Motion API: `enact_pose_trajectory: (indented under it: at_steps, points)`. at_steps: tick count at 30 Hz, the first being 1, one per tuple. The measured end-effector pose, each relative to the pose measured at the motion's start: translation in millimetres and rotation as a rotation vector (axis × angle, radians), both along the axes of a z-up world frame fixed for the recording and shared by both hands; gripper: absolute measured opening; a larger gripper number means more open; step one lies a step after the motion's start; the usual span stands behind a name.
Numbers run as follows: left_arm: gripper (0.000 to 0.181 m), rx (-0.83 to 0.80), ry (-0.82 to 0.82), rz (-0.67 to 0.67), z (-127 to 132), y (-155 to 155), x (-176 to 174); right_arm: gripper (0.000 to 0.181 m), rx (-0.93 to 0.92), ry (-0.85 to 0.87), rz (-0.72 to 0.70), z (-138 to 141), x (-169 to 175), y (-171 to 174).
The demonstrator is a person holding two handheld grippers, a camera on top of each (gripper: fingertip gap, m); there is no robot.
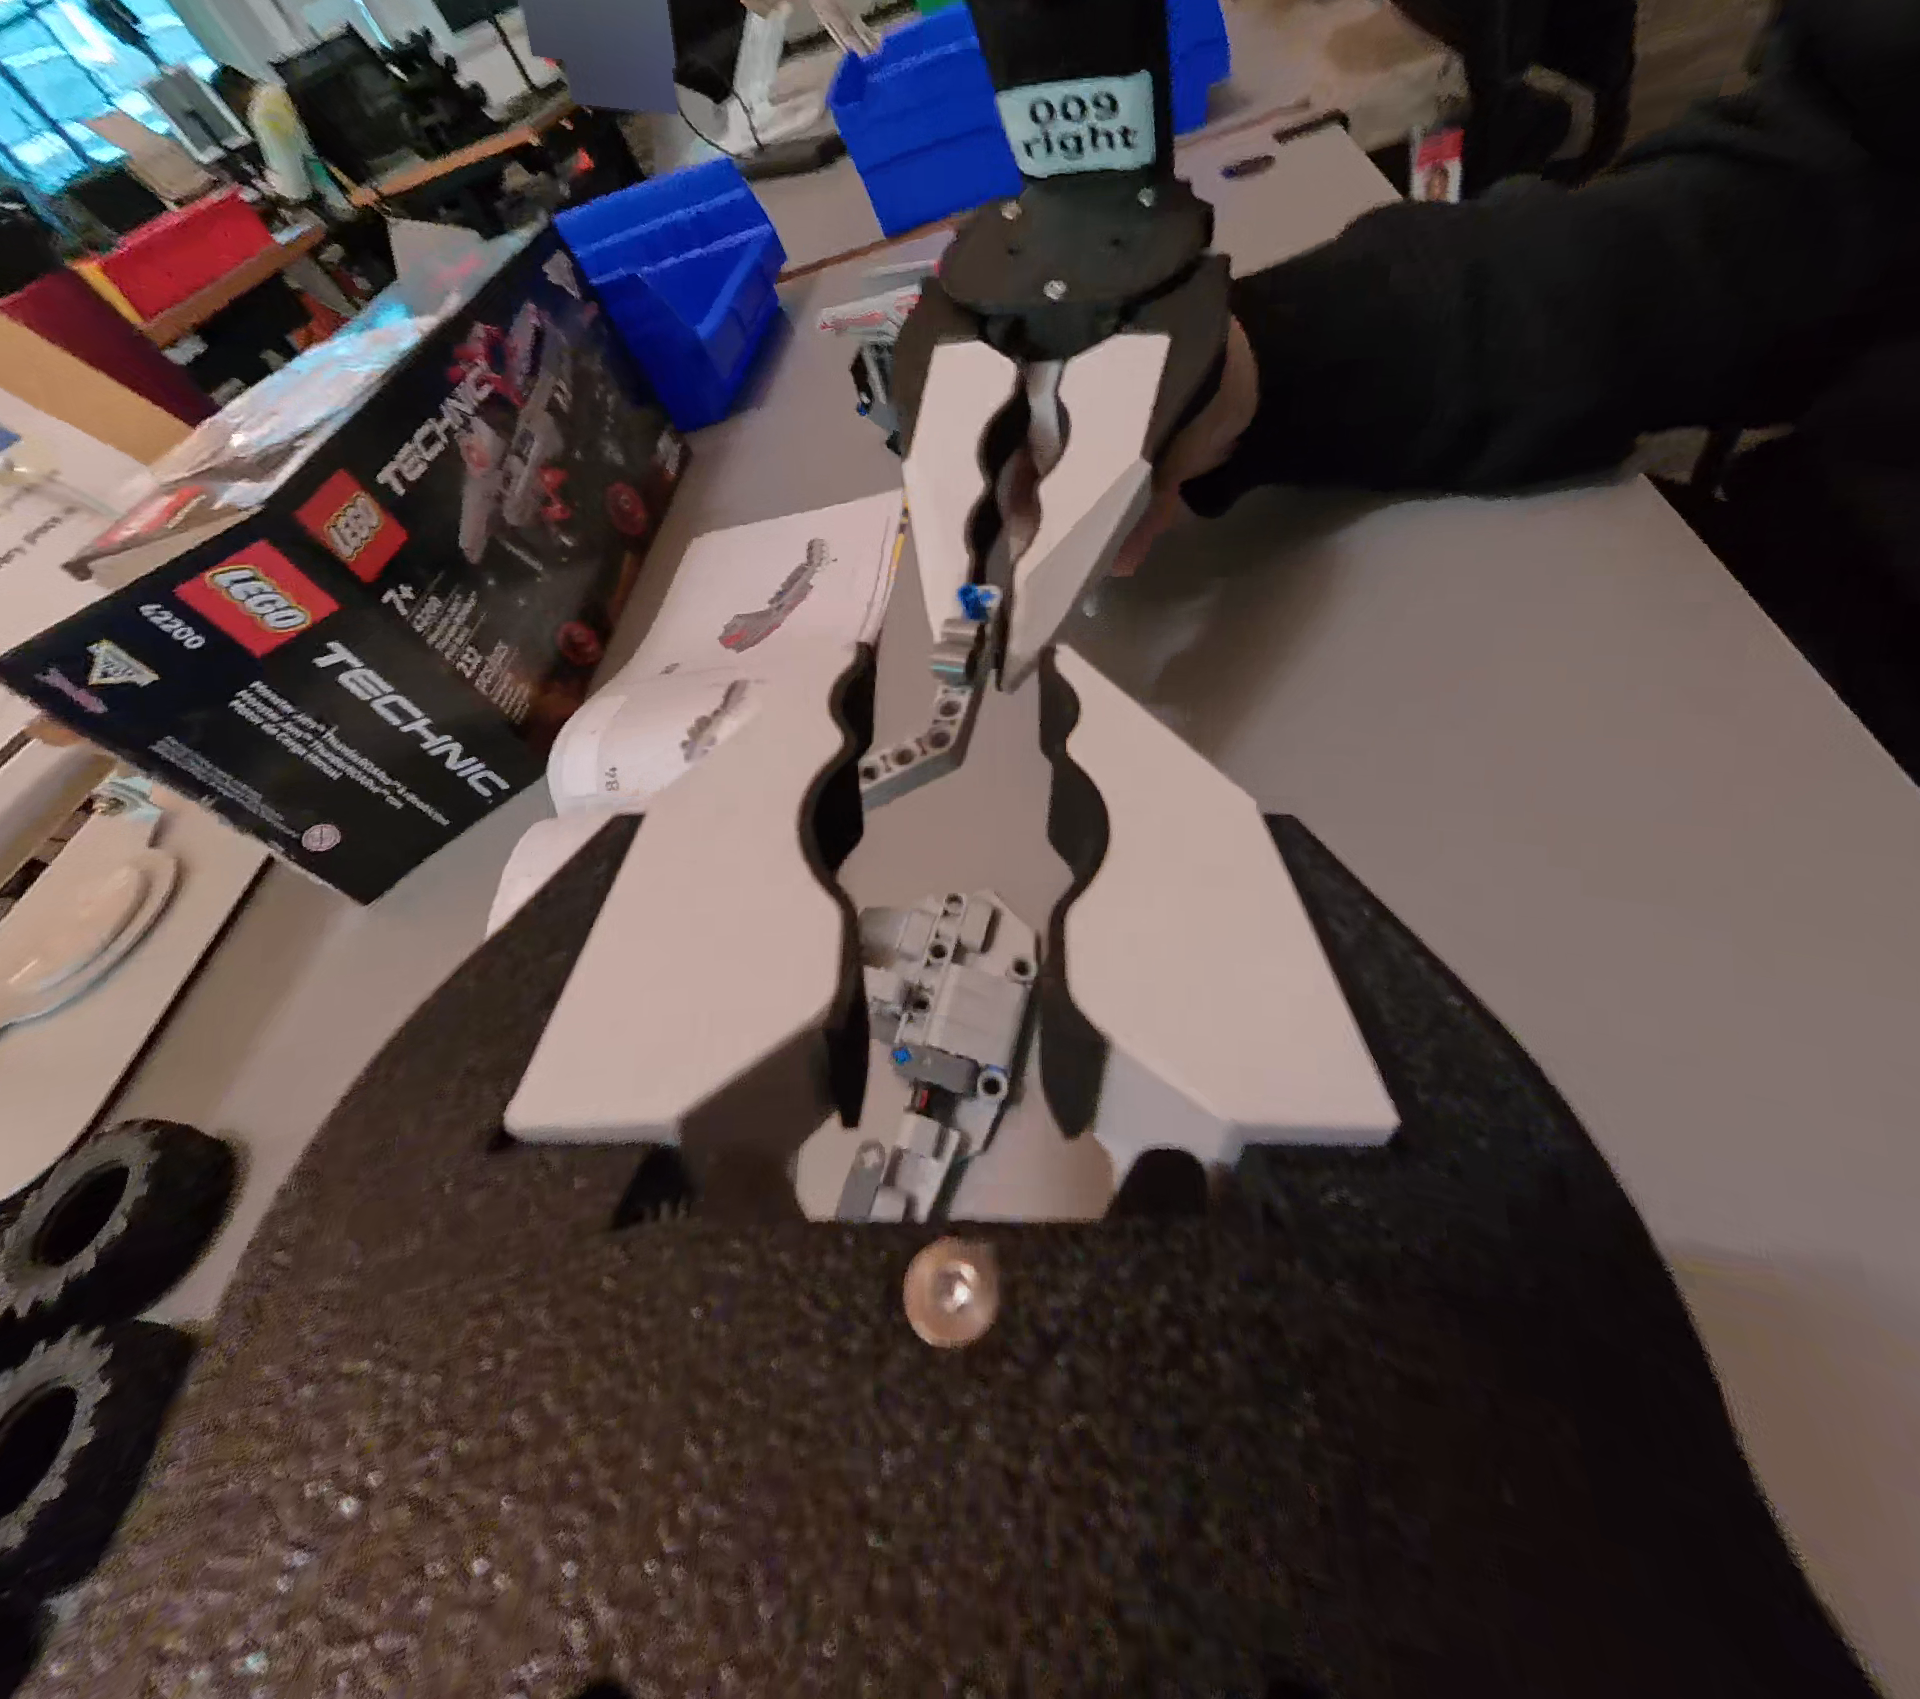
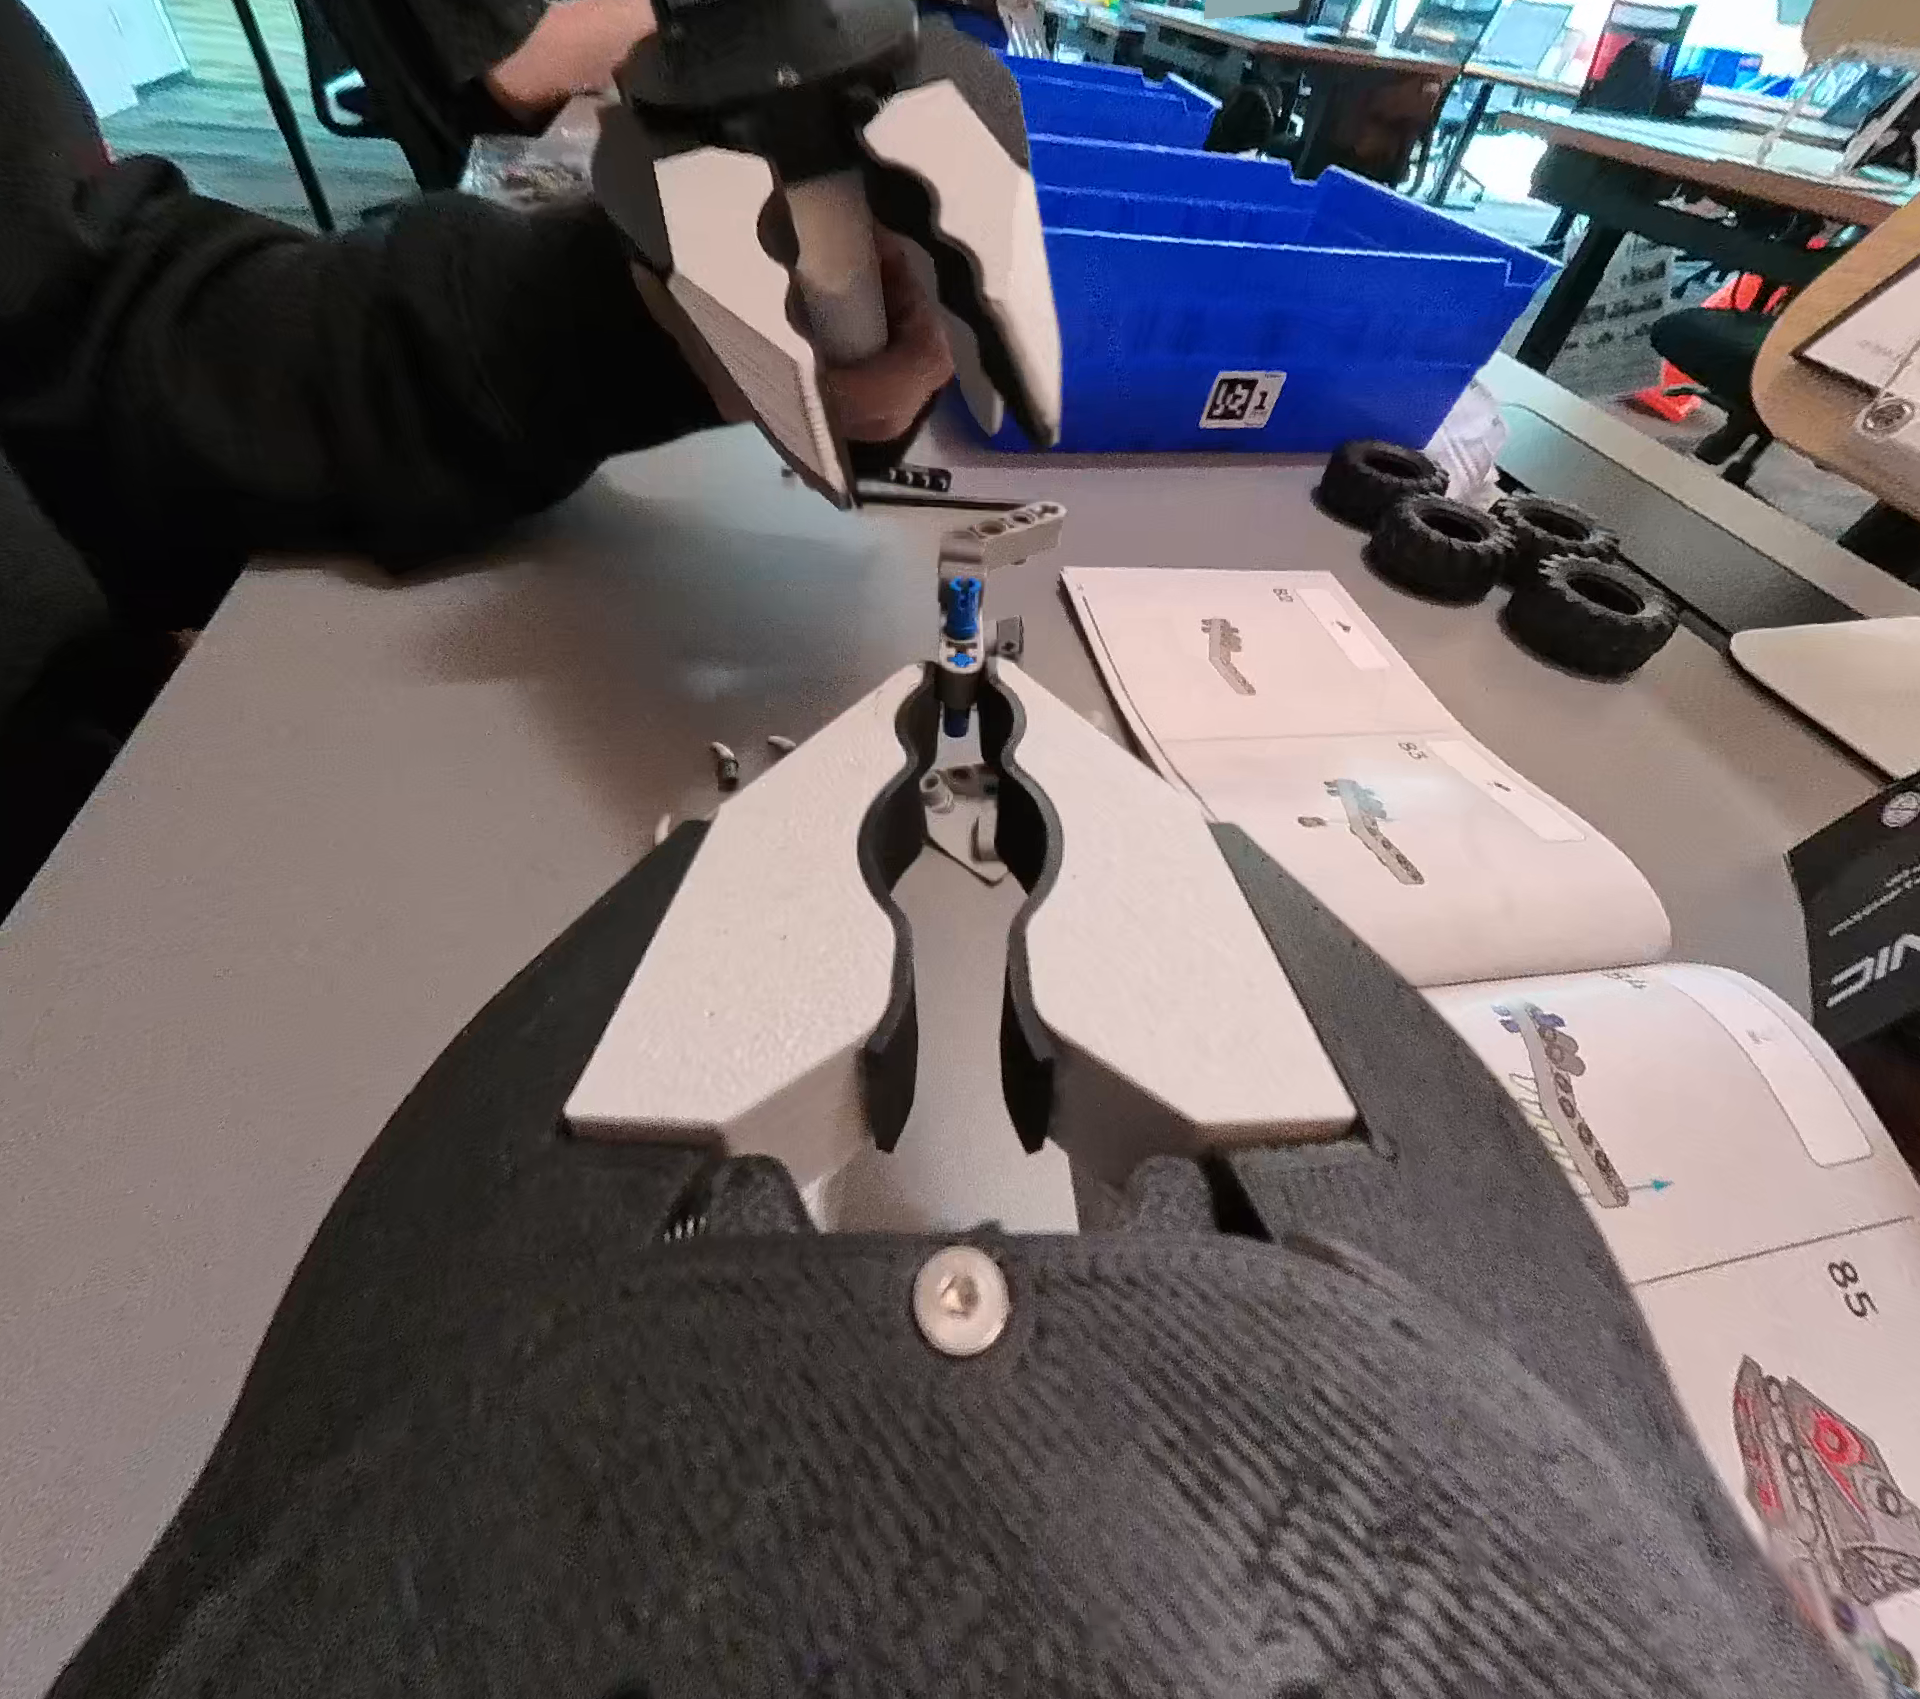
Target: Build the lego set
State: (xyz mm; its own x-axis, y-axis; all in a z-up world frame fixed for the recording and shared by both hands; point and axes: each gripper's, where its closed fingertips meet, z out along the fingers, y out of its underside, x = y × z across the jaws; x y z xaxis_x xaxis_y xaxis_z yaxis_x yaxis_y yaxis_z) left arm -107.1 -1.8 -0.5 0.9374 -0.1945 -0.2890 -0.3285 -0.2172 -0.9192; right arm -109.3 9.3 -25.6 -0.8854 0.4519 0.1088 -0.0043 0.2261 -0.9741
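Nearest the lens, the left gripper (image 1: 951, 693) shows its coarse black mount and two pale wavy-edged fingers spread apart, gripping nothing; below the gap a grey block assembly (image 1: 940, 1015) appears — whether it lies on the grey table (image 1: 1455, 818) is hard to tell. Only the right wrist view shows the left gripper (image 2: 935, 465) from outside, splayed and tilted over the table. The right gripper (image 2: 958, 683) is clenched at its tips on a bent grey studless beam (image 2: 992, 548) with blue pins, held upright above the table — in the left view it (image 1: 987, 641) hangs between both tools. An open instruction booklet (image 2: 1351, 766) and knobbly black tyres (image 2: 1496, 558) lie beside; the set's box (image 1: 343, 631) appears only in the left view, with blue bins (image 1: 675, 299) behind it.
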Motion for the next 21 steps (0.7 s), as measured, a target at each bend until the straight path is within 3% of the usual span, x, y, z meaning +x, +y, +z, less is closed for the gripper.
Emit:
enact_pose_trajectory:
  at_steps: [9,13,21]
  points:
    - [0.022,-0.219,0.121,-0.004,-18.5,3.9,13.1,0.004,0.117,0.101,0.007,-5.2,3.6,-8.4]
    - [0.021,-0.289,0.189,0.074,-23.2,-0.6,1.2,0.004,0.118,0.117,0.031,-3.8,7.7,-13.1]
    - [0.005,-0.302,0.072,0.026,-29.3,1.9,8.8,0.004,0.096,0.131,0.059,-0.3,12.2,-17.5]
